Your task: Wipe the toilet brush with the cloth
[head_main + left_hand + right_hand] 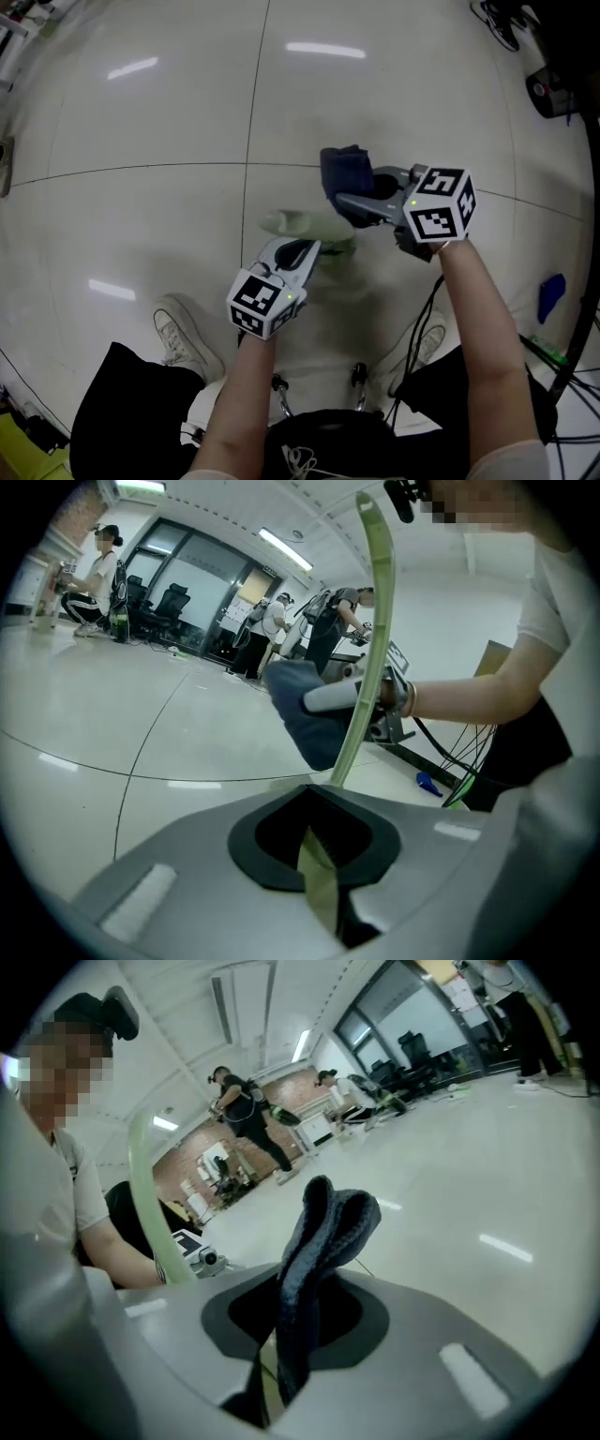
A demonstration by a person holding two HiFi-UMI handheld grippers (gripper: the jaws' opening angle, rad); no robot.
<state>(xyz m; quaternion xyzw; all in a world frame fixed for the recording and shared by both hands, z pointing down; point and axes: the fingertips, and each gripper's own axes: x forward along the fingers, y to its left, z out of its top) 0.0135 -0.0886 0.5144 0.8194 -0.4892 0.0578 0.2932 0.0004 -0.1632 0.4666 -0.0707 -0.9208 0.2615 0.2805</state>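
Over the white floor, my left gripper (302, 253) is shut on the thin pale green handle of the toilet brush (289, 223), which lies low between the two grippers. Seen from the left gripper view, that handle (371, 621) rises out of the shut jaws of the left gripper (319, 857) and curves upward. My right gripper (356, 202) is shut on a dark blue cloth (343, 172), a little beyond and right of the brush. The cloth (302, 710) hangs right behind the handle; contact cannot be told. In the right gripper view the folded cloth (323, 1237) stands up from the right gripper (281, 1358), with the brush handle (145, 1208) to the left.
The person's white shoes (184, 339) (427, 336) stand on the floor below the grippers. A blue object (551, 296), cables and a black stand (581, 281) are at the right edge. Other people (98, 569) and office chairs are far off across the room.
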